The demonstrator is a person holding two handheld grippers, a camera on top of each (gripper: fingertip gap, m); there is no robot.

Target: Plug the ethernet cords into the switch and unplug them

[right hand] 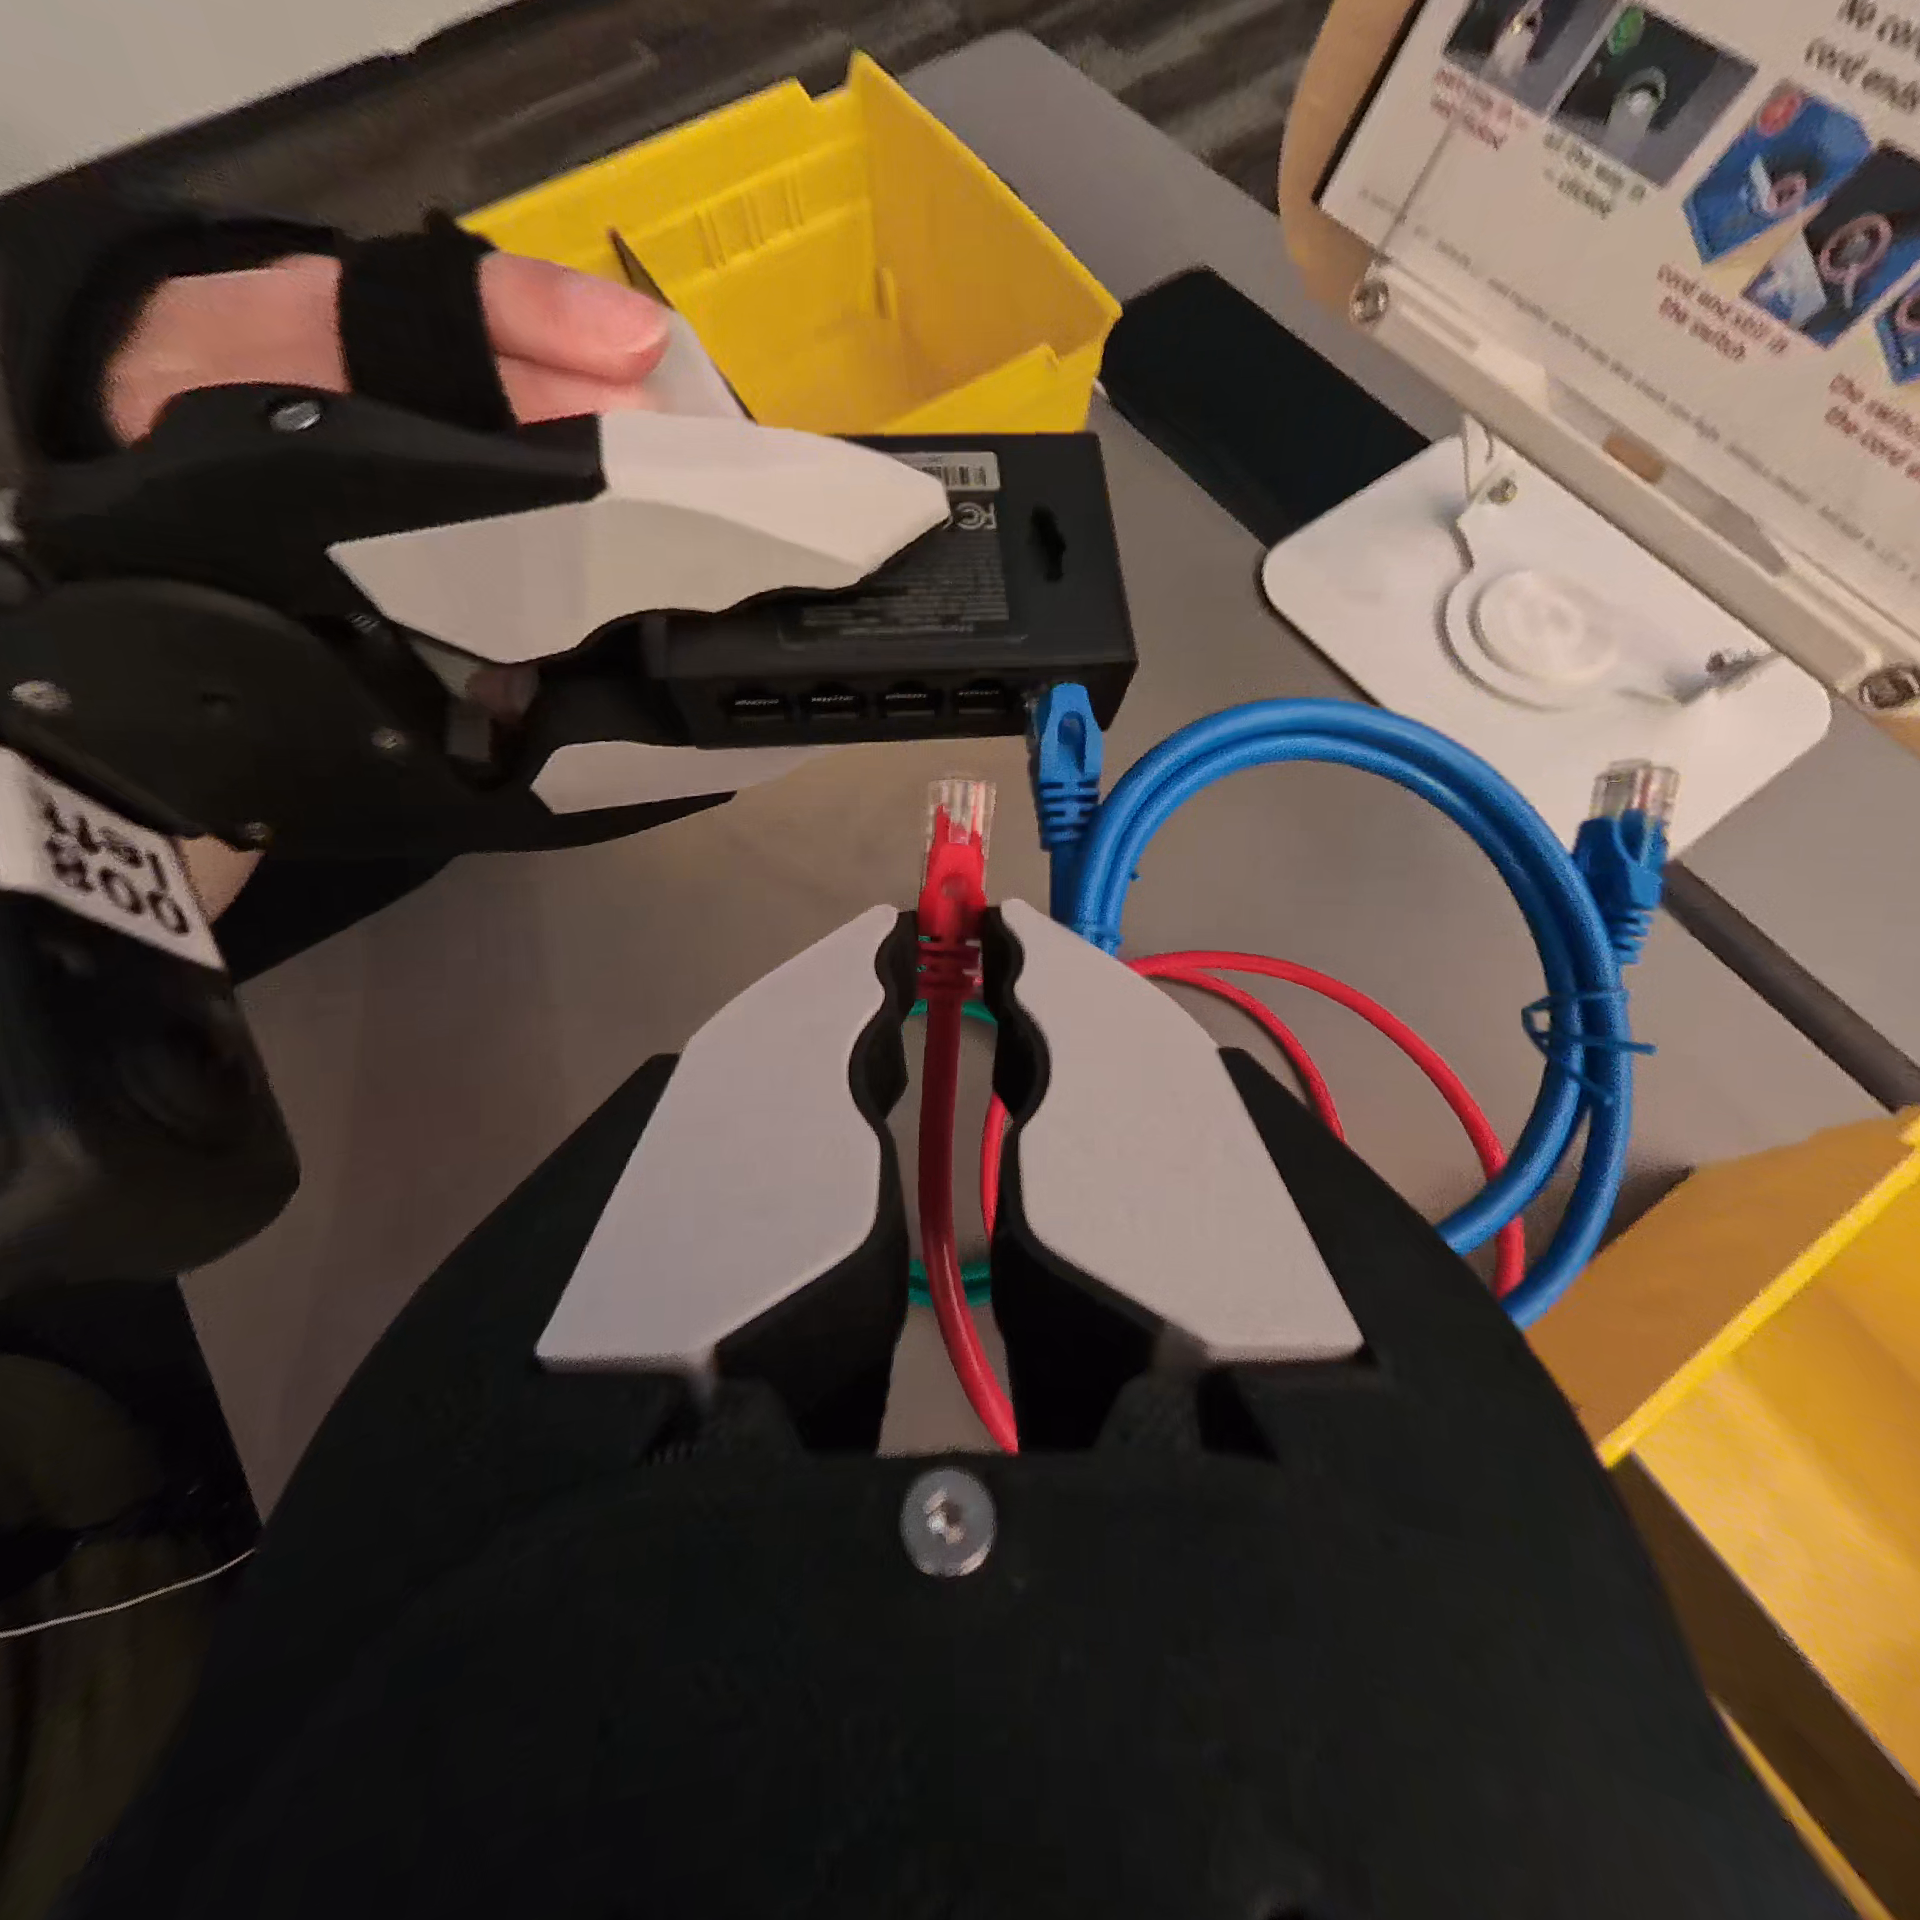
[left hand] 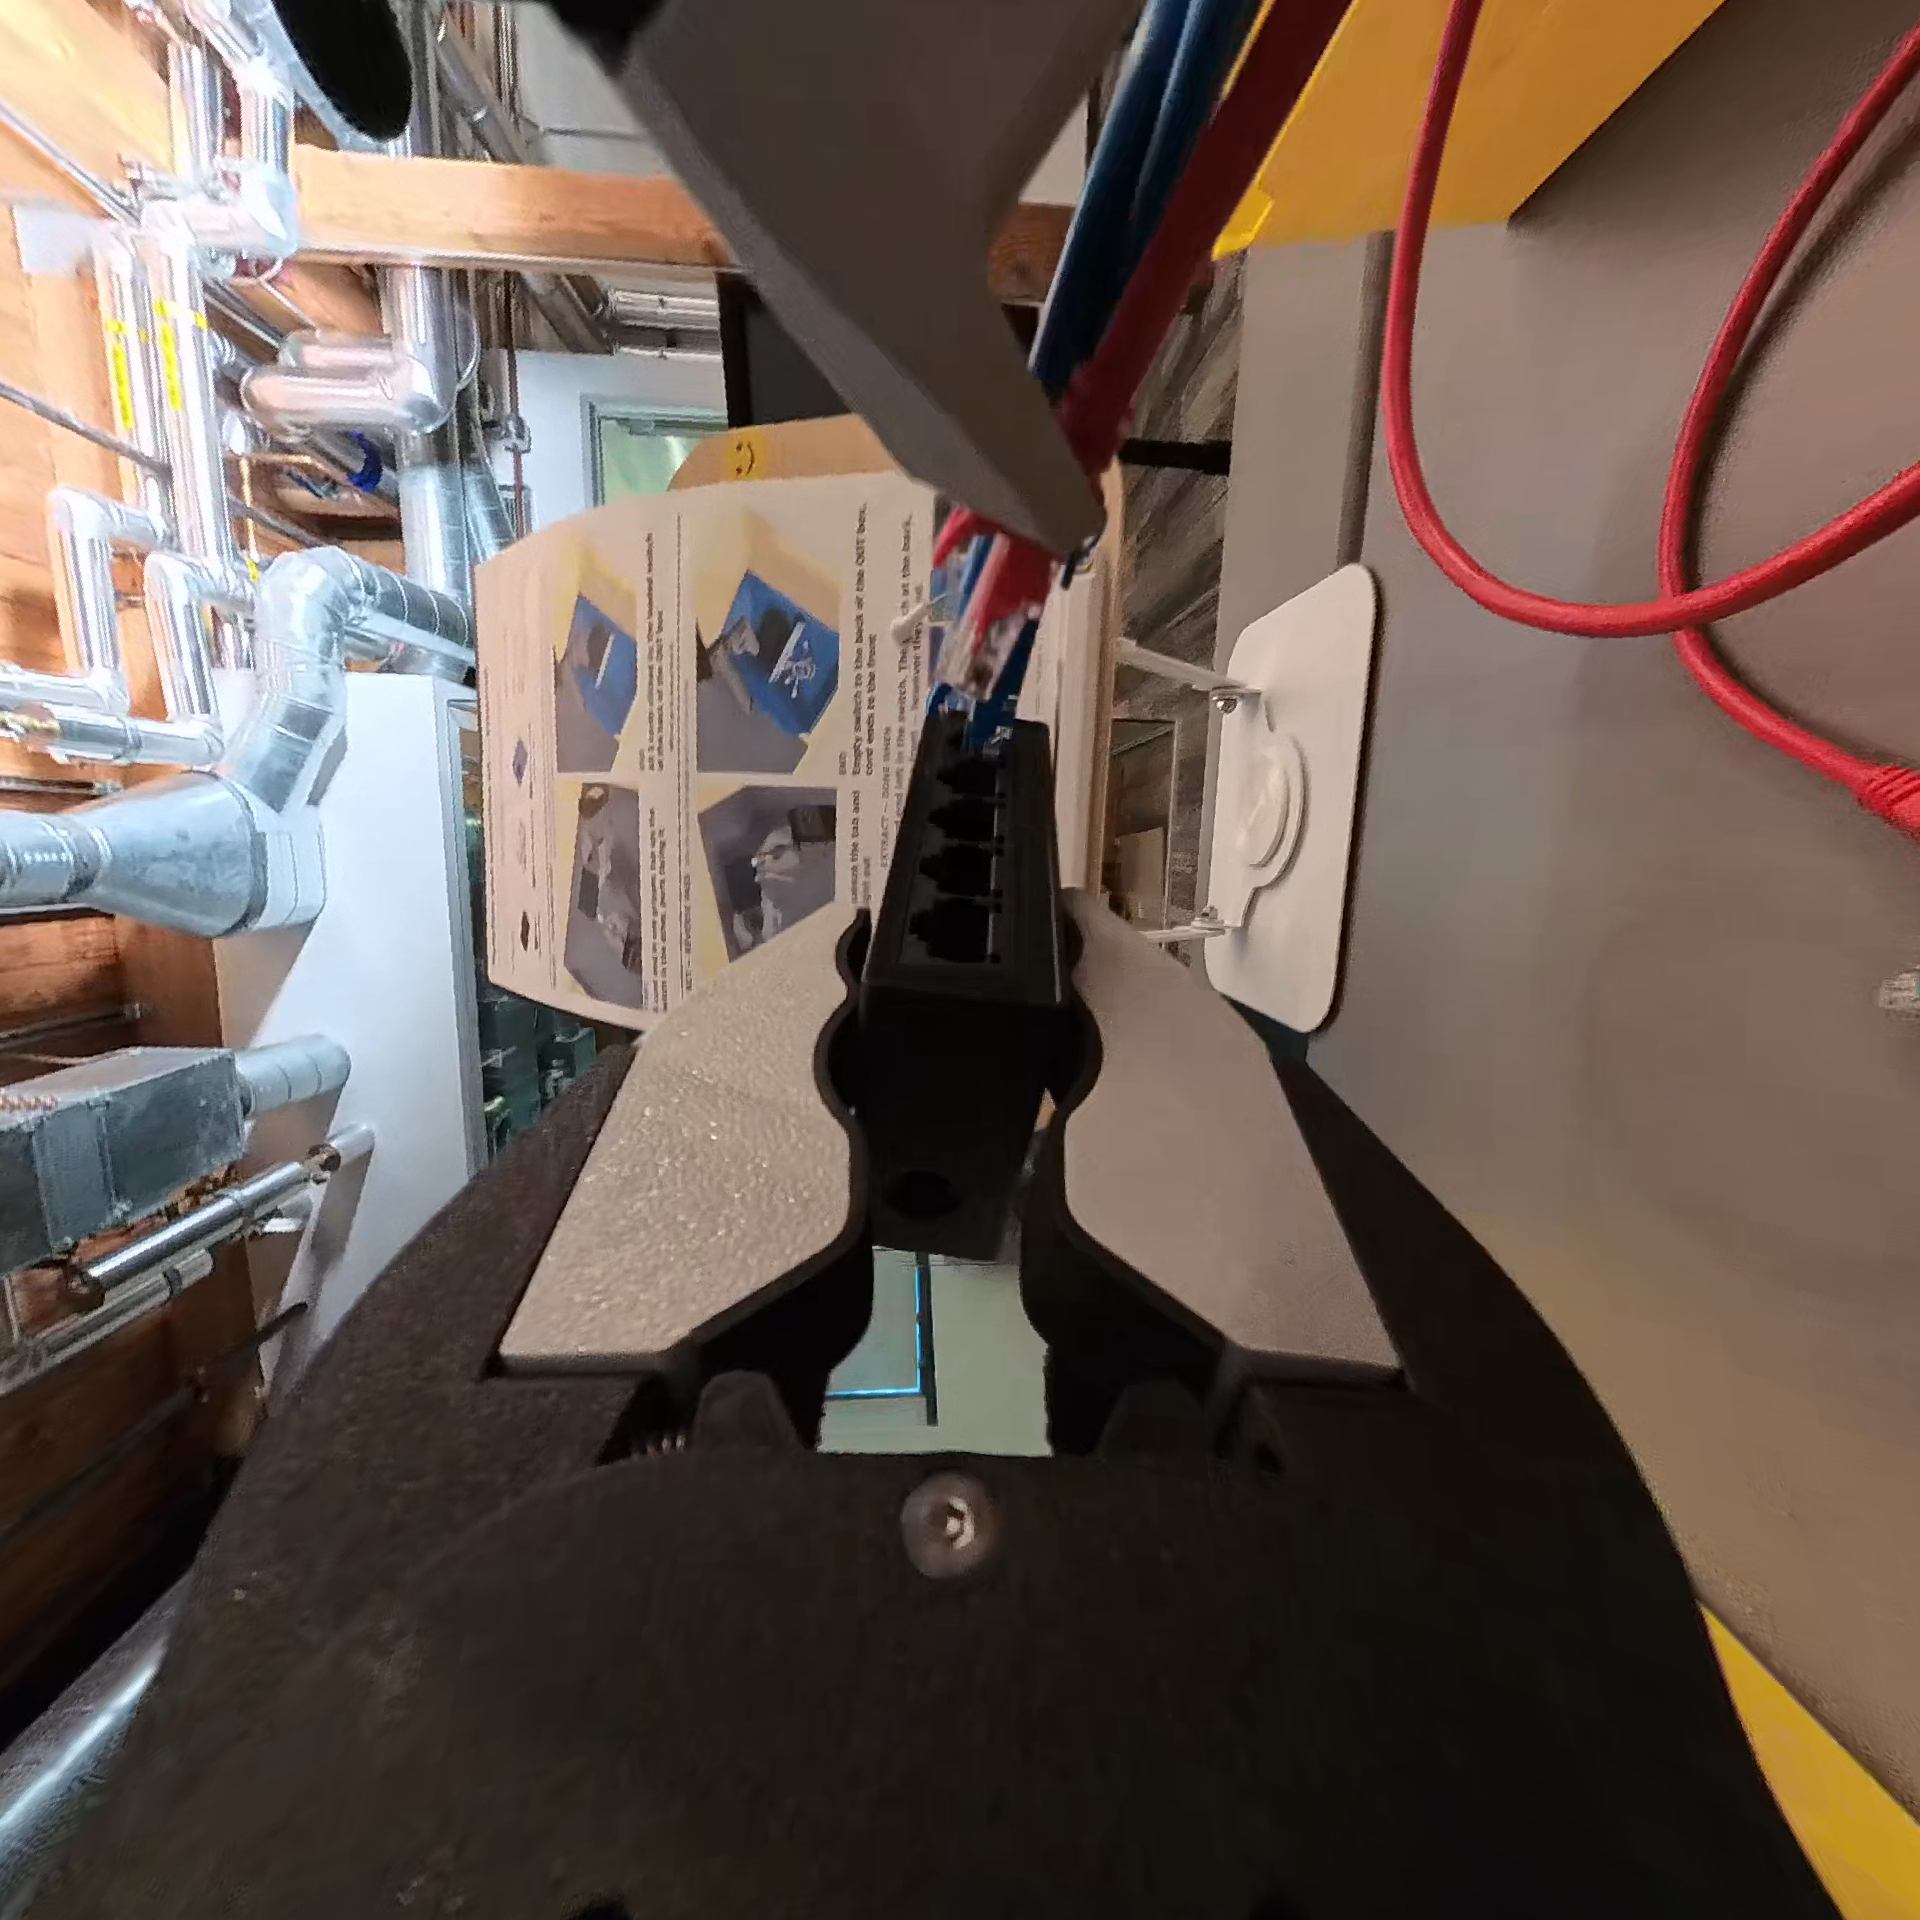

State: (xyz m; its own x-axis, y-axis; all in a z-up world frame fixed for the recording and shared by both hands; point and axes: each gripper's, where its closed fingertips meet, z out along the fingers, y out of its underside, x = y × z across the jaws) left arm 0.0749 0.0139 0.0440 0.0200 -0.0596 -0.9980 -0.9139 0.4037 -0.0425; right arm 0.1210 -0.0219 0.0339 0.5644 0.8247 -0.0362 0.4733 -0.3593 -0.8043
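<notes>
Two handheld grippers work above a grey table (right hand: 436, 1039). The left gripper (left hand: 961, 935) is clamped on a black network switch (left hand: 966, 883), its pale fingers (right hand: 665, 530) pressing the flat top and bottom of the box and holding it off the table, with the row of ports facing the other gripper. A gloved hand (right hand: 395, 322) shows behind that gripper. The right gripper (right hand: 951, 914) is closed on a red cord (right hand: 961, 1143) just behind its plug, so the clear plug (right hand: 961, 810) sticks out past the fingertips and points toward the ports, near them but not touching. A blue cord (right hand: 1351, 769) already has one plug (right hand: 1068, 748) seated in the port at the end of the row; the rest of it lies coiled on the table beside the right gripper, its other plug (right hand: 1631, 821) free. The slack of the red cord loops under the blue coil. A yellow bin (right hand: 831, 239) sits behind the switch, and a second yellow bin (right hand: 1766, 1351) sits at the right edge. A picture instruction sheet (right hand: 1662, 156) stands on a white stand (right hand: 1538, 613) beyond the cords.
</notes>
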